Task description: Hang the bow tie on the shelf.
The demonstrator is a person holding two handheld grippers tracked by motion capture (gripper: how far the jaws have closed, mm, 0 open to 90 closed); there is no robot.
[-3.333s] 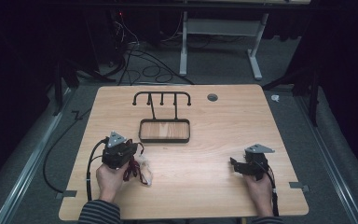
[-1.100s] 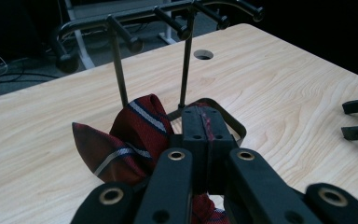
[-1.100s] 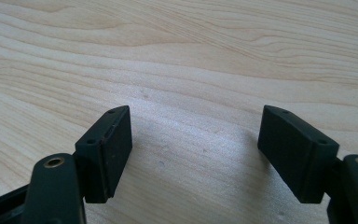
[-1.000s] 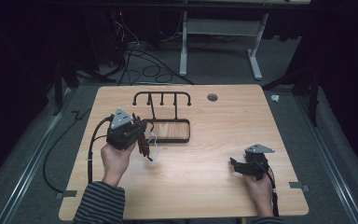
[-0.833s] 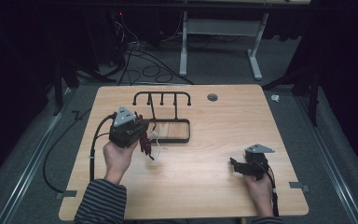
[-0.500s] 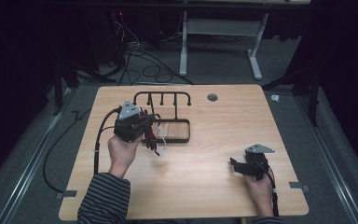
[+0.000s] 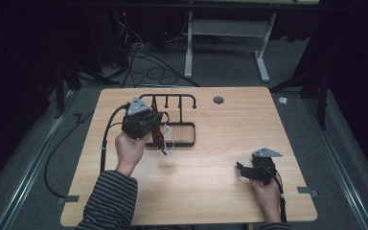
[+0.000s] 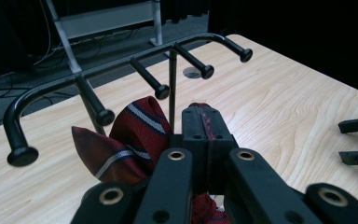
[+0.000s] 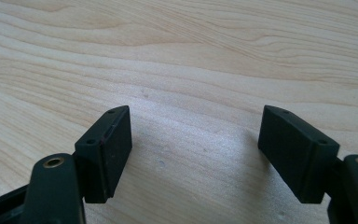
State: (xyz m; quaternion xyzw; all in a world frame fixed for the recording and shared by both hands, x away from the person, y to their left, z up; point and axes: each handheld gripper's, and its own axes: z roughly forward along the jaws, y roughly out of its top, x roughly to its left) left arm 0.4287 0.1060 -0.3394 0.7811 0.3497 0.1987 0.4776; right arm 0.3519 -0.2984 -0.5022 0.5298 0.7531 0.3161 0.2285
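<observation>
Dark carpet strewn with cables surrounds the light wooden table point(image 7: 211, 191), which stands in a dim room. Near the table's far edge, left of its middle, stands a black metal rack with a row of knob-tipped pegs point(image 8: 135, 70) on a wooden base framed in black point(image 7: 184, 134). The left gripper point(image 8: 207, 122) is raised over the near left corner of that base, its jaws pressed together on a dark red fabric with grey and blue stripes point(image 8: 135, 128); the cloth bunches beside the jaws just below the pegs and hangs down toward the table in the high view. The right gripper point(image 9: 193, 154) rests low near the table's near right corner, well apart from the rack, its jaws spread wide with bare wood between them.
</observation>
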